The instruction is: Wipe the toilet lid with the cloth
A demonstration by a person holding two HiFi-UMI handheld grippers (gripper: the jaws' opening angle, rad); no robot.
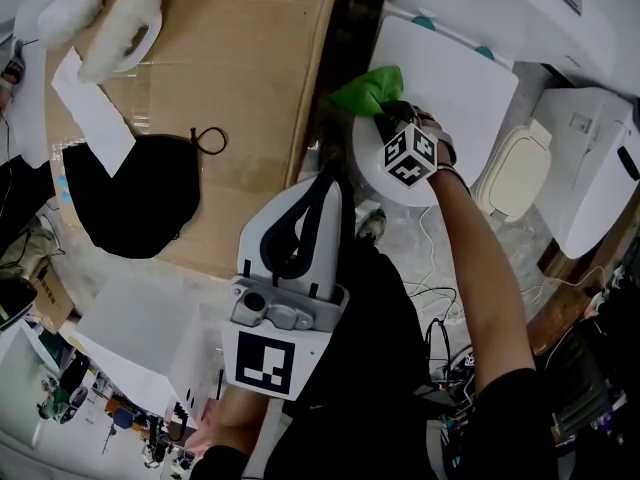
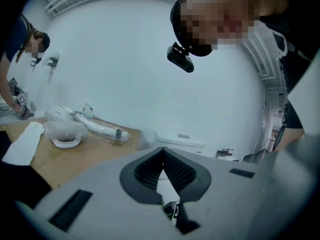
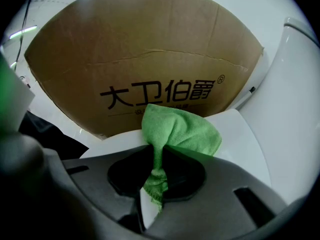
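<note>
At white plastic toilet lid [image 1: 462, 86], right gripper [image 3: 157, 165] jaws clamped on bunched green cloth [image 3: 176, 130], left gripper [image 2: 163, 152] jaws together, empty, brown cardboard box [image 3: 150, 49] alongside.

The cloth [image 3: 176, 129] is green microfibre, napped, soft and matt. The toilet lid [image 3: 240, 134] is smooth, glossy white, plastic by the look. The cardboard box [image 3: 150, 49] is matt brown, faintly creased. The left gripper [image 2: 163, 156] and right gripper [image 3: 156, 151] have matt grey plastic shells; the left's dark pads are ribbed
</note>
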